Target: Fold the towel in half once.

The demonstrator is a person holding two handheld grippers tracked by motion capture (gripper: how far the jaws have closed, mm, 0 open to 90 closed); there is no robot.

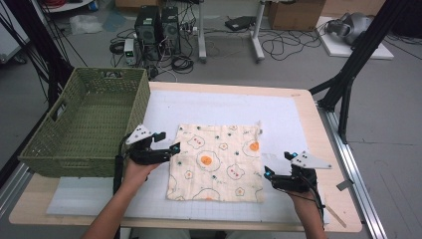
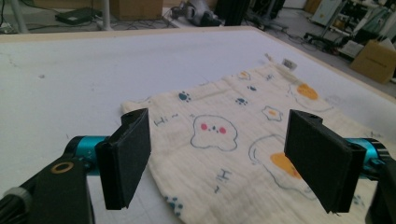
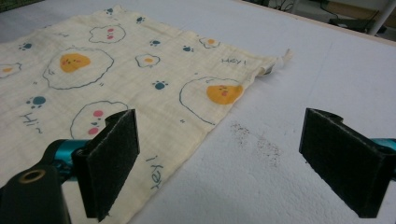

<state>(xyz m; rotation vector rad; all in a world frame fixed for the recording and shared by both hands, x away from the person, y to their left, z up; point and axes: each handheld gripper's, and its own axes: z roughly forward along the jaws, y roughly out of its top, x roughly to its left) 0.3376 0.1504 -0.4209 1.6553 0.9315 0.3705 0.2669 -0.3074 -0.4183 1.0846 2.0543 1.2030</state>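
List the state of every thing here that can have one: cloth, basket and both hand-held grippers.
Cloth: spread flat on the white mat, unfolded, not gripped.
Basket: upright at the table's left edge, nothing visible inside.
Left hand-held gripper: open, at the cloth's left edge.
Right hand-held gripper: open, at the cloth's right edge.

There is one cloth (image 1: 217,162) with egg and paw pictures lying flat in the middle of the counter (image 1: 303,107), and one green basket (image 1: 89,122) on the far left. There are two grippers, the left gripper (image 1: 175,148) by the cloth's left edge and the right gripper (image 1: 267,173) by its right edge. Each one has two black jaws.
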